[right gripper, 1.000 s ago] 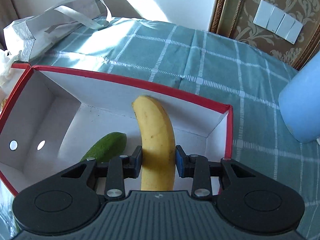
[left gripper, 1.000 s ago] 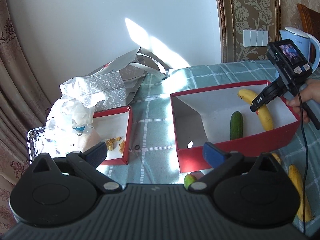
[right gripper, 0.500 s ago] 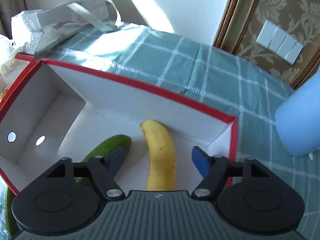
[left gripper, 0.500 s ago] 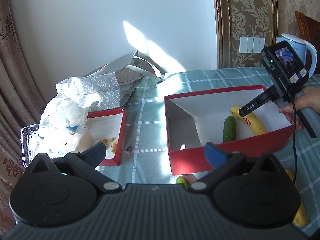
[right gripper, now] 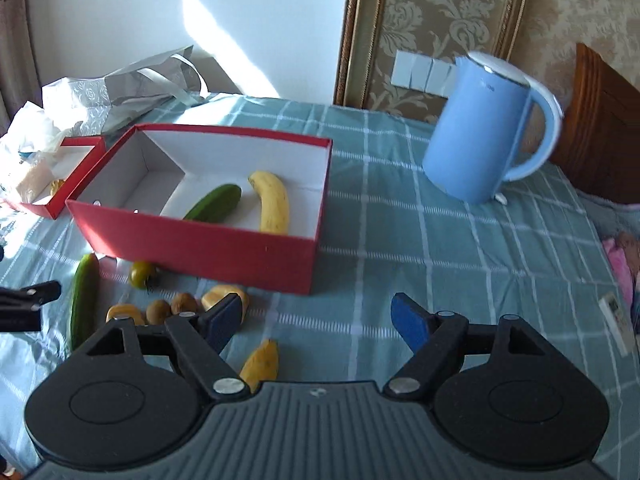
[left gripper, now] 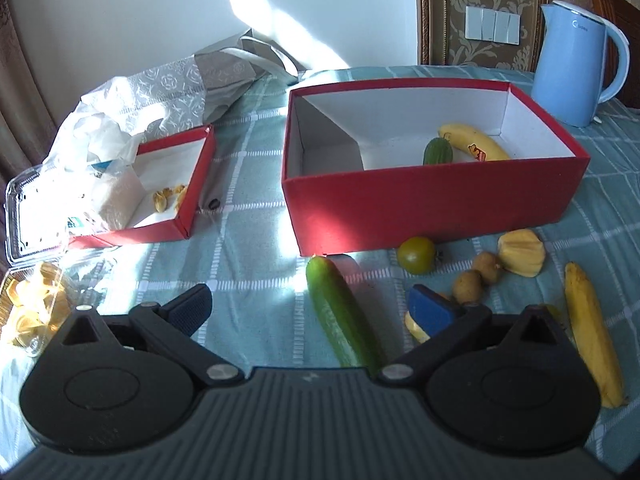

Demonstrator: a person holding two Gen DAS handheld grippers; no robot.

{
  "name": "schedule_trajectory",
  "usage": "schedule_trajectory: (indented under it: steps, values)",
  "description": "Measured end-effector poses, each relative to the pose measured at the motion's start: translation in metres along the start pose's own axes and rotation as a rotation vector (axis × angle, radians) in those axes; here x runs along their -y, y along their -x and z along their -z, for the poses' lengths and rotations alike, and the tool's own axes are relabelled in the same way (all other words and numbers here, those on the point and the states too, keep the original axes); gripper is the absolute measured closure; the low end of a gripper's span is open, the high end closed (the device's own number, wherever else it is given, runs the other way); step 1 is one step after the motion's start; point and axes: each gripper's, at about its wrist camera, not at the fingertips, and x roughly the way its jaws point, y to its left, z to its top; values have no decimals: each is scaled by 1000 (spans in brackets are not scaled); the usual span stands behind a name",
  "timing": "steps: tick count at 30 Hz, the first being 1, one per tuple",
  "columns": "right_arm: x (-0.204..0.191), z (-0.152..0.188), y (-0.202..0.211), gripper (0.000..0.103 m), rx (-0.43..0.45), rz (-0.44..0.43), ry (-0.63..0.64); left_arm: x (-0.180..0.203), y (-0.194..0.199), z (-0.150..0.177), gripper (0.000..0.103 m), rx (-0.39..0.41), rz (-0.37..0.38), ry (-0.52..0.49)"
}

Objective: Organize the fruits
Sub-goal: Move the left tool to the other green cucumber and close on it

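Note:
A big red box [left gripper: 432,208] [right gripper: 200,240] holds a banana [left gripper: 474,145] [right gripper: 274,202] and a cucumber [left gripper: 438,151] [right gripper: 214,202]. In front of it on the cloth lie a second cucumber [left gripper: 340,316] [right gripper: 84,296], a green tomato [left gripper: 418,255] [right gripper: 142,274], two small brown fruits [left gripper: 476,278] [right gripper: 172,307], yellow fruit pieces [left gripper: 522,252] [right gripper: 224,294] and another banana [left gripper: 592,332] [right gripper: 260,364]. My left gripper [left gripper: 310,308] is open low over the second cucumber. My right gripper [right gripper: 316,318] is open and empty, above the table in front of the box.
A small red box [left gripper: 168,196] [right gripper: 68,172] with scraps, crumpled bags [left gripper: 160,92] and a clear plastic tray [left gripper: 28,208] lie at the left. A blue kettle [left gripper: 576,64] [right gripper: 484,136] stands behind the big box on the right. A wooden chair [right gripper: 600,128] is far right.
My right gripper opened, let go of the banana in the box, and pulled back and up out of it. My left gripper dropped toward the cucumber on the cloth.

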Motion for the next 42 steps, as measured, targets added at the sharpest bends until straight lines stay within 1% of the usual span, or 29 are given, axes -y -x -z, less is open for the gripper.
schedule_trajectory:
  steps: [2,4,8,10,11,13,17,19,20,22,23,25,26,28,29,30,31,34,37,38,39,42]
  values:
    - [2,13,2,21,-23,-21,-37,5,-13,-5,0,-35,-25,28]
    - [0,20,1,21,-37,-33,-43,7,-26,-10,0,-74,-49,83]
    - [-6,27,1,21,-33,-47,-34,4,-45,-16,0,-141,-85,184]
    - [-7,28,1,21,-33,-58,-33,1,-50,-15,0,-148,-90,214]
    - [-7,28,1,21,-31,-66,-30,1,-53,-15,0,-159,-91,216]
    - [-8,27,-1,21,-27,-71,-24,-1,-59,-15,0,-184,-62,227]
    - [-10,25,-3,21,-26,-85,-14,-3,-68,-11,0,-183,-19,251]
    - [-10,25,-4,21,-26,-89,-8,-6,-73,-10,0,-198,3,283]
    - [-10,25,-6,21,-30,-89,-6,-9,-76,-9,0,-208,3,309]
    - [-9,26,-8,21,-38,-86,-7,-13,-80,-10,0,-228,-27,359]
    - [-9,26,-9,21,-41,-87,-8,-15,-82,-10,2,-235,-44,375]
    - [-9,26,-11,21,-45,-89,-7,-17,-86,-12,11,-252,-52,390]
    - [-9,26,-11,21,-45,-89,-6,-16,-88,-13,17,-268,-50,389]
    - [-9,26,-12,21,-45,-90,-2,-14,-91,-13,20,-288,-47,377]
    - [-9,26,-12,21,-45,-89,0,-12,-92,-13,24,-293,-45,370]
    - [-10,25,-12,21,-44,-87,3,-10,-92,-12,30,-294,-41,362]
    - [-10,24,-11,21,-41,-86,7,-9,-93,-12,33,-298,-39,354]
    - [-9,22,-11,21,-34,-79,13,-7,-93,-11,50,-299,-41,337]
    - [-8,21,-12,21,-32,-78,8,-8,-93,-12,62,-298,-18,349]
    - [-8,21,-12,21,-32,-77,7,-8,-92,-13,71,-299,-3,352]
    - [-8,22,-12,21,-32,-77,6,-7,-91,-14,73,-302,1,354]
    - [-8,22,-12,21,-33,-77,4,-4,-91,-14,73,-302,-5,343]
